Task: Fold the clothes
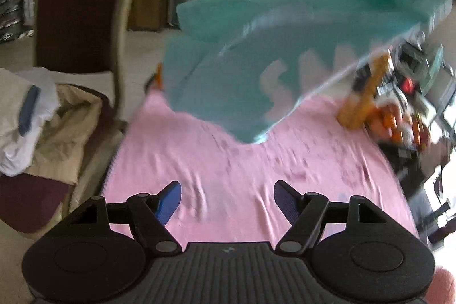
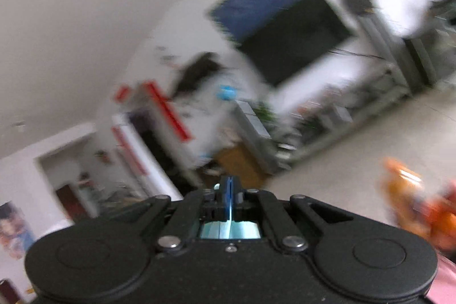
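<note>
A teal garment [image 1: 256, 47] hangs blurred in the air over the far part of a pink sheet [image 1: 228, 155], pulled up toward the top right of the left wrist view. My left gripper [image 1: 228, 185] is open over the near part of the sheet, with nothing between its blue pads. My right gripper [image 2: 229, 184] is raised and points out across the room. Its pads are pressed together, and a strip of teal cloth [image 2: 242, 230] shows at the base of its fingers, so it is shut on the garment.
A chair with a dark red back [image 1: 74, 4] stands at the left, with a heap of white and beige clothes [image 1: 28, 118] on its seat. Orange toys [image 1: 367, 93] and clutter crowd the sheet's right edge. A dark television [image 2: 293, 39] hangs on the far wall.
</note>
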`<state>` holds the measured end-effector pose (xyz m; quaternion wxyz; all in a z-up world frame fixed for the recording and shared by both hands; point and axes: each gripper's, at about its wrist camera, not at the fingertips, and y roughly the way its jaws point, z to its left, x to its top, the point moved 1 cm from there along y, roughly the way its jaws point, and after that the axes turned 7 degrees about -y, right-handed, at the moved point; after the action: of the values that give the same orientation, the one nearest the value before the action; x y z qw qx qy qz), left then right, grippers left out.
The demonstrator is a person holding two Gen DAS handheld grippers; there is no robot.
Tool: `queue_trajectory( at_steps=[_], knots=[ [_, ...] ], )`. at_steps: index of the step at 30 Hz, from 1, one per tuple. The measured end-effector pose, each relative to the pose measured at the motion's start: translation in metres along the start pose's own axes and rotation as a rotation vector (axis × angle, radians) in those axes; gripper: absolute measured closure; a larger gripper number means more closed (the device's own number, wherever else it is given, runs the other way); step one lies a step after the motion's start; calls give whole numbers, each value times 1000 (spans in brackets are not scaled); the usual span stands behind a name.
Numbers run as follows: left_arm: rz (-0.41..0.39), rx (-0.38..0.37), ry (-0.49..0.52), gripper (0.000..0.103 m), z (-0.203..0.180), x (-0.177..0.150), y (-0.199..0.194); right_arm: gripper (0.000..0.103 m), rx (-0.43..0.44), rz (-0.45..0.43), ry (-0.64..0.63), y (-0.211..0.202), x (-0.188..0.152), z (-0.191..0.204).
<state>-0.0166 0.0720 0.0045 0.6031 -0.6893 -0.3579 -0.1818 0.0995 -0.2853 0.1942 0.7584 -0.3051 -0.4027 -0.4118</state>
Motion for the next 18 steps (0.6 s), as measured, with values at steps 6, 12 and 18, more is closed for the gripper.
queue_trajectory(
  at_steps=[6,12,18],
  knots=[
    [216,1,50,34,-20,-57,42,97,-401,442,203,-16,-156,-152],
    [234,31,39,34,-22,-63,56,82,-468,545,335,-45,-220,-181],
    [200,-29,-153,52,-8,-35,78,77,-328,522,375,-45,-222,-151]
  ],
)
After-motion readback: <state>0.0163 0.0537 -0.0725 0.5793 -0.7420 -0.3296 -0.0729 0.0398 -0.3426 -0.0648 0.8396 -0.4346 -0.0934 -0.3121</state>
